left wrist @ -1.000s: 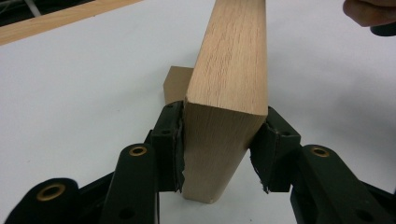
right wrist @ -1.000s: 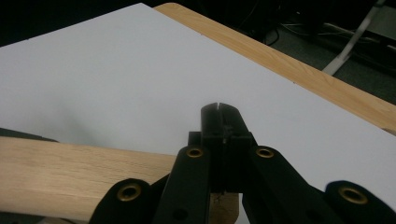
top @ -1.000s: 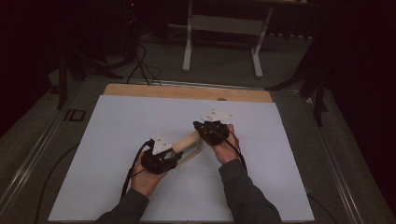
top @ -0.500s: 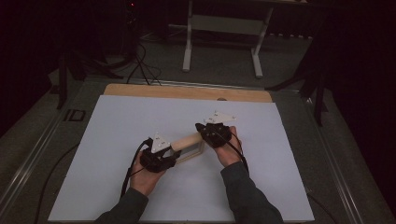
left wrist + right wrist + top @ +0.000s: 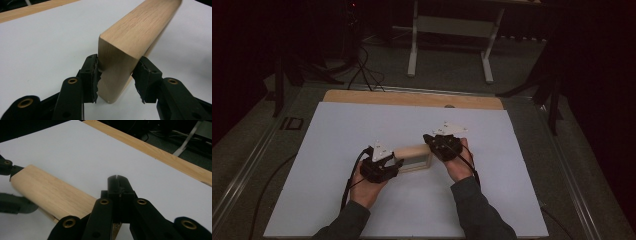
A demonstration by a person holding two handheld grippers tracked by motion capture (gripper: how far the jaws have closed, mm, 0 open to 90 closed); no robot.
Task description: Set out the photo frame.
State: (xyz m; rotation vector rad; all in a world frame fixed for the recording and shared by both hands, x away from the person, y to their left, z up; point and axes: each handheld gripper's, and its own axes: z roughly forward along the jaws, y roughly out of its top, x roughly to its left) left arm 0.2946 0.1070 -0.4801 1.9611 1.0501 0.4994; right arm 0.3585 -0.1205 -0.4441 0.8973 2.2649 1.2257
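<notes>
The right tool hides its grip on the wooden block.

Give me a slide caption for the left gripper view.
Left gripper clamps the end of a wooden block above the white table.

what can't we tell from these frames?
- Right gripper view: its closed jaws cover the near end of the wooden block, so contact or grip there is hidden.
- Left gripper view: the block's far end runs off the top edge.
- High view: block's front panel too small and dim to identify.
</notes>
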